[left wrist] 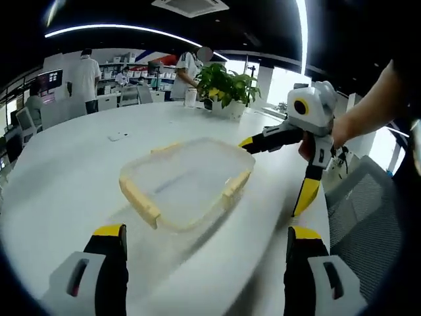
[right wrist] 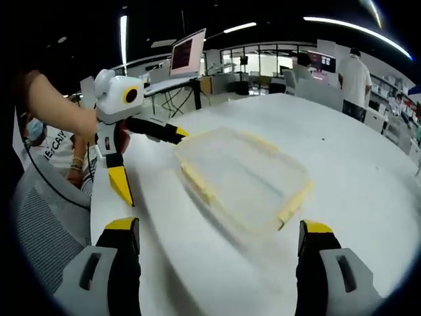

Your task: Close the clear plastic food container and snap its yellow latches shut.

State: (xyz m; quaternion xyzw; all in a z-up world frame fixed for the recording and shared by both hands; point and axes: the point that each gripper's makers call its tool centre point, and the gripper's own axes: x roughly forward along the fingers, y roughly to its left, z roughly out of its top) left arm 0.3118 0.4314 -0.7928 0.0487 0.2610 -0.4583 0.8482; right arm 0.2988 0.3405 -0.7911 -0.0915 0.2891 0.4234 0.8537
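Sitting lidded on the table (left wrist: 66, 197), the container (left wrist: 187, 179) lies between both wide-open grippers, right gripper (left wrist: 279, 171) nearest its end latch (left wrist: 235, 189)

One clear plastic food container (left wrist: 187, 182) sits on one white table (left wrist: 72, 171). Three yellow latches (left wrist: 139, 202) can be counted along its rim in the left gripper view. Two grippers are present, the left gripper (left wrist: 205, 245) and the right gripper (right wrist: 220, 238), each with two yellow-tipped fingers (left wrist: 109, 232). One potted plant (left wrist: 227, 86) stands at the far edge. At least three people (left wrist: 84, 78) are in the background.
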